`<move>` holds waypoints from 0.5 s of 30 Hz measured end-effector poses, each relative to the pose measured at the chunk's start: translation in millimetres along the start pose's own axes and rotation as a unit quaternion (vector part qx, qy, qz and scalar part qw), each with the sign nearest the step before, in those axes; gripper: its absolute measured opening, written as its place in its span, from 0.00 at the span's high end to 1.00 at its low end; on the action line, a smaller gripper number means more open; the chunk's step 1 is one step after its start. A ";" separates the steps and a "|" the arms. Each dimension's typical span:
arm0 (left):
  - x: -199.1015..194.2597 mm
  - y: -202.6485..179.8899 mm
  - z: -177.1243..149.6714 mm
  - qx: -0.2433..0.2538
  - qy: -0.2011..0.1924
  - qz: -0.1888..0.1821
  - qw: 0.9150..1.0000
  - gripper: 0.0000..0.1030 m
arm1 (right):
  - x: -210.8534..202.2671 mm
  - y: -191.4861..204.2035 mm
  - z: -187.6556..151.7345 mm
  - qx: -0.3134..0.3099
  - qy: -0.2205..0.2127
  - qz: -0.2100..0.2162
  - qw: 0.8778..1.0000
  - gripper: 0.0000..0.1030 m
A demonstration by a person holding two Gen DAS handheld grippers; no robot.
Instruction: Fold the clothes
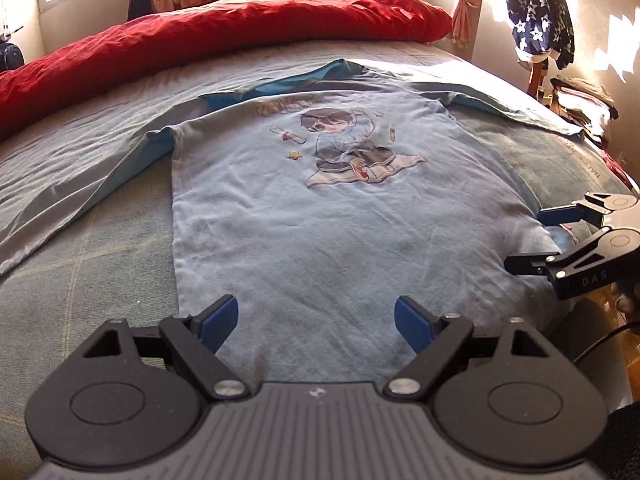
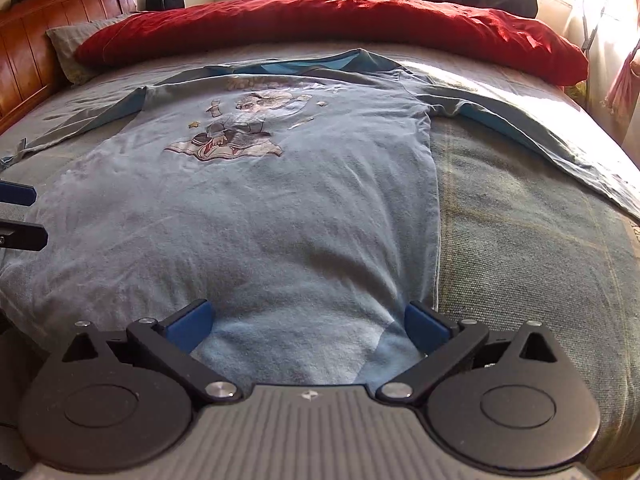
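Observation:
A light blue long-sleeved shirt (image 1: 320,200) (image 2: 260,208) with a cartoon print lies face up and flat on the bed, both sleeves spread out to the sides. My left gripper (image 1: 316,316) hovers open over the hem near the shirt's left side, nothing between its blue pads. My right gripper (image 2: 308,316) stands wide open over the hem close to the right side seam, with only flat cloth beneath it. In the left wrist view the right gripper (image 1: 532,236) shows open at the shirt's right lower corner. The left gripper (image 2: 20,216) peeks in at the left edge of the right wrist view.
A red duvet (image 1: 200,44) (image 2: 320,28) is bunched along the far side of the bed. The grey-green bed cover (image 2: 520,240) lies bare beside the shirt. A wooden headboard (image 2: 48,40) stands at the far left. A star-patterned garment (image 1: 536,28) hangs beyond the bed's right edge.

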State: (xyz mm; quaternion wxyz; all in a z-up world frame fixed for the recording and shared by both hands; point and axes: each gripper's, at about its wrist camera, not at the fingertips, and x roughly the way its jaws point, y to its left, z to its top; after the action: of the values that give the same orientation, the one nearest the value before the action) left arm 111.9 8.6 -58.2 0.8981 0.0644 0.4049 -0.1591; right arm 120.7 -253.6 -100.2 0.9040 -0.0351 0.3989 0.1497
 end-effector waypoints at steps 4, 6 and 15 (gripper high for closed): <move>18.9 0.4 -8.2 -0.025 0.035 -0.016 0.999 0.17 | 0.2 -0.8 -0.2 -0.002 0.001 0.002 1.000 0.00; 18.1 -2.2 -18.0 -0.022 0.030 -0.010 0.999 0.17 | 0.9 -1.1 0.3 -0.003 0.002 0.003 1.000 0.00; -0.4 -8.5 -34.2 -0.031 0.044 -0.002 0.999 0.17 | 0.1 0.5 -3.1 -0.003 -0.007 0.001 1.000 0.00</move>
State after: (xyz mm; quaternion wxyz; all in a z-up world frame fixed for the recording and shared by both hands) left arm 84.7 9.1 -80.6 0.8808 0.0425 0.4485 -0.1455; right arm 118.4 -253.7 -102.4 0.9064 -0.0359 0.3924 0.1524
